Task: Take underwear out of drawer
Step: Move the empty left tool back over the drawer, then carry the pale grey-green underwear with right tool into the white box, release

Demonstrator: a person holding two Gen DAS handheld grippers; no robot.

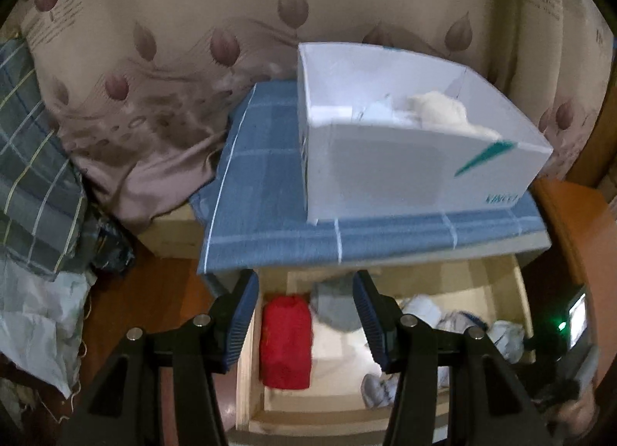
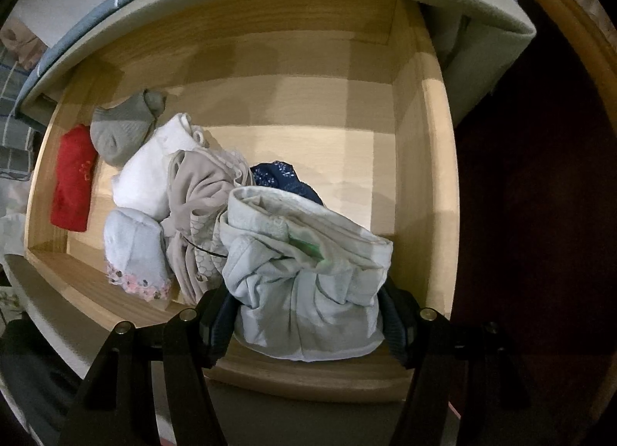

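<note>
The right tool (image 2: pixel 308 324) pointed straight down into the open drawer (image 2: pixel 432 184), its jaws closed on a bunched pale underwear piece (image 2: pixel 304 284) near the drawer's front edge; whether the piece had cleared the drawer floor was hard to tell. The white box (image 1: pixel 385 172) stood on the blue-checked cloth (image 1: pixel 262 191) above the drawer, so the carry ran up and back from the drawer. The left tool (image 1: pixel 306 315) hung open and empty over the drawer's left side, above a red piece (image 1: pixel 285 345).
</note>
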